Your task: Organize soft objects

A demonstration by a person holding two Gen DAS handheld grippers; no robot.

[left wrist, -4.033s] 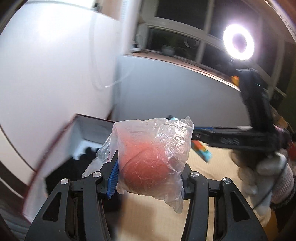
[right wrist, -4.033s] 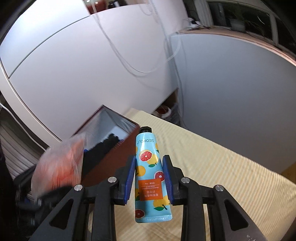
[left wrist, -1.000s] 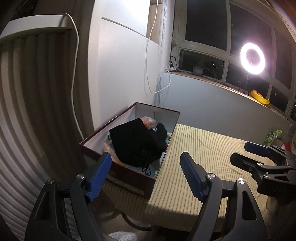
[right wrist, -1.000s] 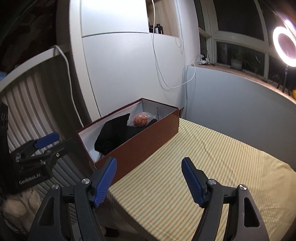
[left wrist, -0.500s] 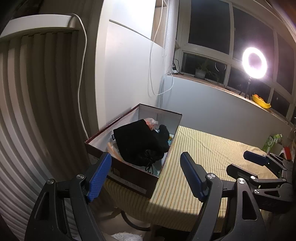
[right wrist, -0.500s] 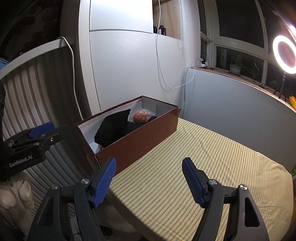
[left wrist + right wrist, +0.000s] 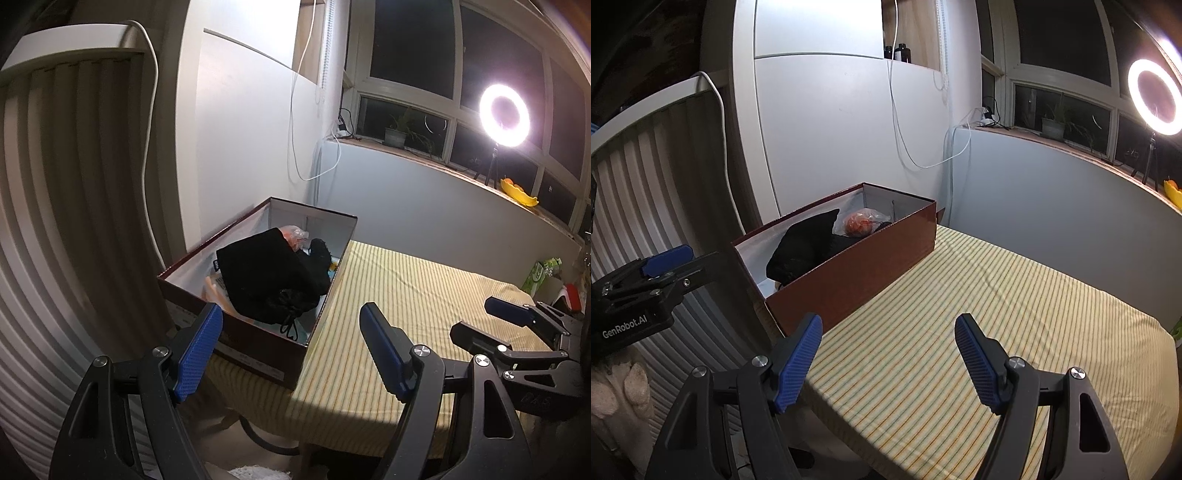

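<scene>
A dark red cardboard box (image 7: 258, 354) (image 7: 857, 273) stands at the table's left end. Inside lie a black drawstring pouch (image 7: 266, 277) (image 7: 805, 247) and a clear plastic bag with an orange ball (image 7: 858, 223) (image 7: 293, 234). My left gripper (image 7: 290, 349) is open and empty, held back from the box's near corner. My right gripper (image 7: 888, 358) is open and empty above the table's front edge; it also shows in the left wrist view (image 7: 506, 332). The left gripper shows at the left of the right wrist view (image 7: 661, 273).
The table has a yellow striped cloth (image 7: 997, 314) (image 7: 406, 295). A ribbed radiator panel (image 7: 74, 221) stands left of the box. A ring light (image 7: 504, 115) and a plant stand on the window sill. A green carton (image 7: 539, 273) sits at the far right.
Four seconds ago the left gripper held the bagged ball and the right held a tube; both are now open and empty. In the last second both have drawn back slightly from the box.
</scene>
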